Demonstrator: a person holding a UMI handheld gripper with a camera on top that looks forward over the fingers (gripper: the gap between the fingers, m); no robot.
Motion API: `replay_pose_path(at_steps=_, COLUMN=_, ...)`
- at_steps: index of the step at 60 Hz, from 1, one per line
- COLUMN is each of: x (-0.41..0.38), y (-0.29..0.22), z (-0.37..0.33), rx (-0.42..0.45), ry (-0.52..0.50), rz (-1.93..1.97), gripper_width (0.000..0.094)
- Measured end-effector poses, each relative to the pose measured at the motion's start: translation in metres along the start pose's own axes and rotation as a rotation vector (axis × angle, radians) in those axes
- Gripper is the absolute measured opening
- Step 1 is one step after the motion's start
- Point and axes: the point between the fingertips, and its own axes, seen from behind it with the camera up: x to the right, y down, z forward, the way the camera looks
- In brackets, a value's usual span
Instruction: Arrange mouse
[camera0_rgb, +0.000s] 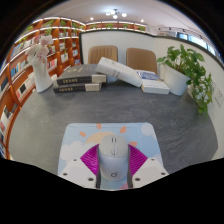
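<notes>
A white mouse (112, 156) sits between my gripper's (112, 162) two fingers. The magenta pads (92, 158) press against both its sides, so the gripper is shut on it. Under and just ahead of the mouse lies a pale mouse pad (112, 131) with pastel spots on the grey table (50, 120). I cannot tell whether the mouse rests on the pad or hangs just above it.
Beyond the mouse pad, a stack of books (80, 80) and flat white boxes (122, 70) lie at the table's far side. A potted plant (187, 68) stands far right. A white device (40, 66) and bookshelves (30, 55) are far left, with chairs (103, 54) behind.
</notes>
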Motion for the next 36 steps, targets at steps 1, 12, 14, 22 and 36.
replay_pose_path(at_steps=1, x=0.000, y=-0.002, z=0.000, rx=0.016, ry=0.001, rz=-0.002, gripper_width=0.0360)
replay_pose_path(at_steps=12, x=0.001, y=-0.002, z=0.001, rx=0.009, ry=0.005, rz=0.010, gripper_width=0.0439)
replay_pose_path(at_steps=14, x=0.000, y=-0.002, z=0.001, rx=0.011, ry=0.001, rz=0.012, gripper_width=0.0465)
replay_pose_path(at_steps=22, x=-0.001, y=0.002, z=-0.004, rx=-0.035, ry=-0.014, rz=0.034, gripper_width=0.0676)
replay_pose_path(at_steps=36, x=0.004, y=-0.046, z=-0.079, rx=0.062, ry=-0.009, rz=0.034, gripper_width=0.0836)
